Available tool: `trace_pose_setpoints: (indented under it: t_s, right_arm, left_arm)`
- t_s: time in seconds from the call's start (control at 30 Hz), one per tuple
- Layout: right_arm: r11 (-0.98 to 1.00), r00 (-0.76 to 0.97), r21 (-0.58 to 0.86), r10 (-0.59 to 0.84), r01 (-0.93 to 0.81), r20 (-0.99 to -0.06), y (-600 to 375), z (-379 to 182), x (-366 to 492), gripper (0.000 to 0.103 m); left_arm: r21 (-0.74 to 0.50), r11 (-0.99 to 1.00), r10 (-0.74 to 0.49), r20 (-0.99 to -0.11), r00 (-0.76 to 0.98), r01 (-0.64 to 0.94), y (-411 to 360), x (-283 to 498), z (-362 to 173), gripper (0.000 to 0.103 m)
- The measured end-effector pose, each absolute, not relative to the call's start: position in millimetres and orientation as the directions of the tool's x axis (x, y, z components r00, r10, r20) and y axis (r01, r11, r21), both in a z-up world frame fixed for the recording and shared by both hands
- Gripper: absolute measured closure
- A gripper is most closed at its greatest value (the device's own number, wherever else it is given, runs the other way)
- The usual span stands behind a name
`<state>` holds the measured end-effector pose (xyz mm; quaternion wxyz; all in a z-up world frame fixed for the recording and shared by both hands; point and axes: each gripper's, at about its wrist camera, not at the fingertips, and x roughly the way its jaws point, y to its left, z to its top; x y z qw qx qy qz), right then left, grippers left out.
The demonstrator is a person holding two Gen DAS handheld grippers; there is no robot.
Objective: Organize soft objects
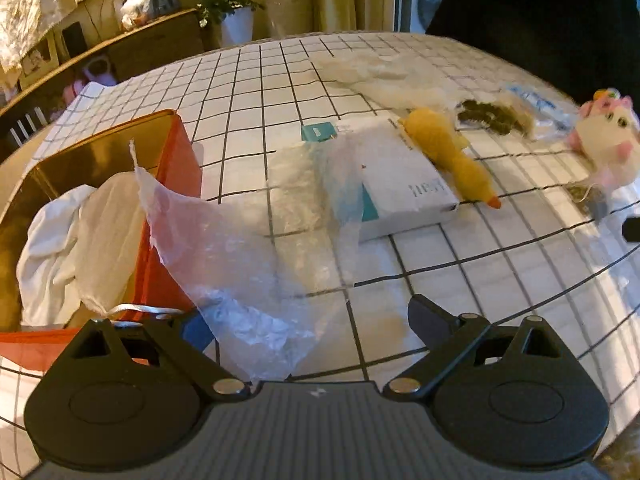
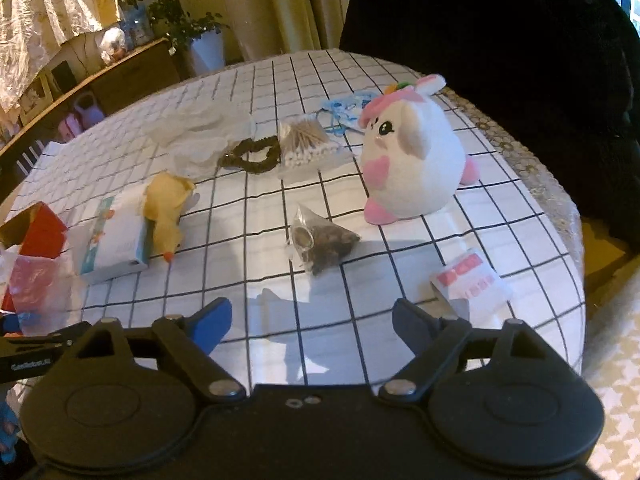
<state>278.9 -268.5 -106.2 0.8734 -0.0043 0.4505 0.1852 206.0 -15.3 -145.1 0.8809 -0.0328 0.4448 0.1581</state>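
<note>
The left gripper (image 1: 308,328) hangs low over the checked tablecloth (image 1: 460,292), its two fingers spread wide apart and clamped on nothing. One crumpled clear plastic bag (image 1: 240,272) lies between and just ahead of the fingers, its upper edge draped against the near wall of one red tin box (image 1: 176,176) that stands ahead to the left. Inside the box lies one white cloth (image 1: 68,248). Further ahead, slightly right of the fingers, one white carton (image 1: 404,184) lies flat, and one yellow duck toy (image 1: 448,152) rests touching its far right side. Beyond that sits one dark scrunchie (image 1: 488,116), and at the far right edge one white-and-pink plush (image 1: 608,136).

The right gripper (image 2: 312,324) also stands with its fingers wide apart, empty, above the cloth. Straight ahead lies one small clear packet of dark bits (image 2: 320,244). Near the right finger (image 2: 416,328) rests one white packet with pink print (image 2: 472,280). Ahead to the right the plush (image 2: 412,156) sits upright, facing left. Beyond the dark packet lies one bag of cotton swabs (image 2: 304,144), the scrunchie (image 2: 252,156) just left of it, and one tangle of blue cord (image 2: 340,116) behind. Further left one sheet of white tissue (image 2: 192,136) is spread. Far left lie the duck toy (image 2: 168,208) and carton (image 2: 116,236), touching.
</note>
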Motion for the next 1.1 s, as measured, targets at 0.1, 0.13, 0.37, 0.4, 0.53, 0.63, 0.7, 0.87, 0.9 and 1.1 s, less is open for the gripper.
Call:
trace_pose_setpoints:
  t_s: [0.1, 0.13, 0.37, 0.4, 0.53, 0.63, 0.7, 0.87, 0.9, 1.1]
  right_arm:
    - [0.929, 0.523, 0.154, 0.321, -0.337, -0.789, -261, -111, 288, 0.023]
    - [0.93, 0.525, 0.151, 0.318, -0.336, -0.79, -259, -113, 291, 0.024]
    - [0.944, 0.537, 0.149, 0.292, -0.294, -0.791, -249, -126, 313, 0.033]
    - [0.948, 0.546, 0.148, 0.286, -0.283, -0.787, -248, -128, 316, 0.034]
    - [0.957, 0.559, 0.142, 0.264, -0.253, -0.786, -244, -133, 324, 0.046]
    - [0.962, 0.575, 0.125, 0.247, -0.243, -0.78, -240, -133, 325, 0.058]
    - [0.963, 0.585, 0.111, 0.237, -0.244, -0.776, -238, -133, 324, 0.067]
    - [0.966, 0.606, 0.075, 0.214, -0.247, -0.766, -235, -132, 323, 0.087]
    - [0.966, 0.611, 0.075, 0.215, -0.247, -0.762, -236, -131, 322, 0.09]
    - [0.957, 0.62, 0.091, 0.249, -0.275, -0.744, -236, -118, 306, 0.092]
  left_arm:
    - [0.068, 0.947, 0.241, -0.8, 0.55, -0.315, -19, 208, -146, 0.01]
    - [0.056, 0.949, 0.229, -0.8, 0.555, -0.31, -20, 208, -147, 0.015]
    - [0.092, 0.954, 0.25, -0.77, 0.587, -0.286, -25, 213, -143, 0.042]
    - [0.089, 0.953, 0.251, -0.769, 0.587, -0.291, -23, 215, -143, 0.045]
    - [0.078, 0.952, 0.246, -0.77, 0.588, -0.297, -15, 222, -142, 0.071]
    - [0.049, 0.951, 0.227, -0.78, 0.583, -0.305, -6, 224, -141, 0.087]
    - [0.033, 0.951, 0.215, -0.786, 0.58, -0.307, 0, 222, -141, 0.091]
    - [0.004, 0.949, 0.193, -0.795, 0.575, -0.314, 11, 219, -139, 0.098]
    - [-0.011, 0.948, 0.184, -0.795, 0.579, -0.317, 14, 218, -137, 0.098]
    - [-0.041, 0.95, 0.168, -0.767, 0.619, -0.31, 23, 206, -117, 0.098]
